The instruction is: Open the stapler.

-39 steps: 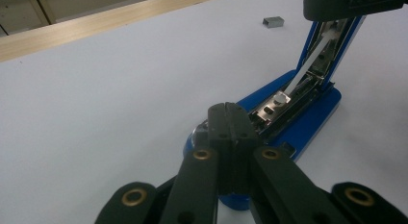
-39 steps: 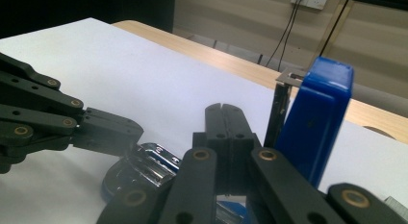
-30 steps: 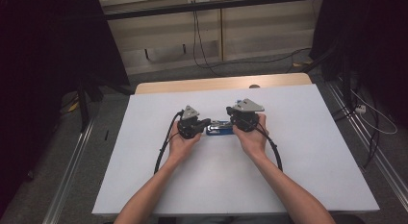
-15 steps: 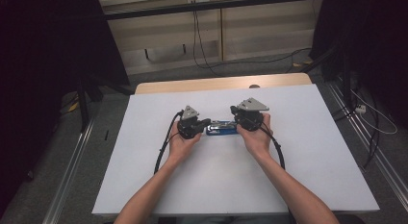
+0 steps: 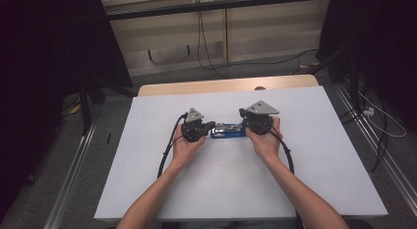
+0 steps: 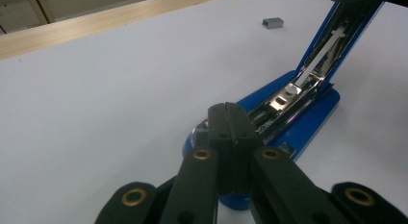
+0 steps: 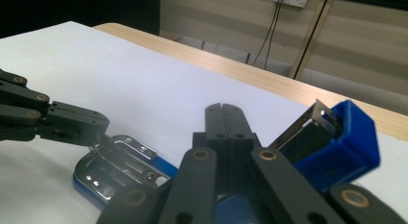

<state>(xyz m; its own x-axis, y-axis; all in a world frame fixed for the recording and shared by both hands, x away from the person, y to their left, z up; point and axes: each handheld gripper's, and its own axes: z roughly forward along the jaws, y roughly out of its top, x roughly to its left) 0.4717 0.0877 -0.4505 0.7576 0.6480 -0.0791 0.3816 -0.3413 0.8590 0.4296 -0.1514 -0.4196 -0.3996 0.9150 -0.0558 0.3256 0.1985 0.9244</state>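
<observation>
Plainly blue stapler [image 6: 293, 113], lid hinged open

The stapler [image 6: 293, 108] lid's tip is cut off by the top edge.

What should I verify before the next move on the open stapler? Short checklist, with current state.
1. Stapler lid swung up, magazine channel exposed: ok.
2. Left gripper pinning the stapler's front end: jaws together over it, actual contact cannot tell.
3. Right gripper supporting the raised blue lid: lid sits beside the closed jaws, grip cannot tell.
4. Staple strip reachable: lies loose on the white table cover beyond the stapler, apart from it: ok.
5. A gripper free to fetch the strip: both are at the stapler: not ok.
6. Magazine empty or loaded: cannot tell.
</observation>
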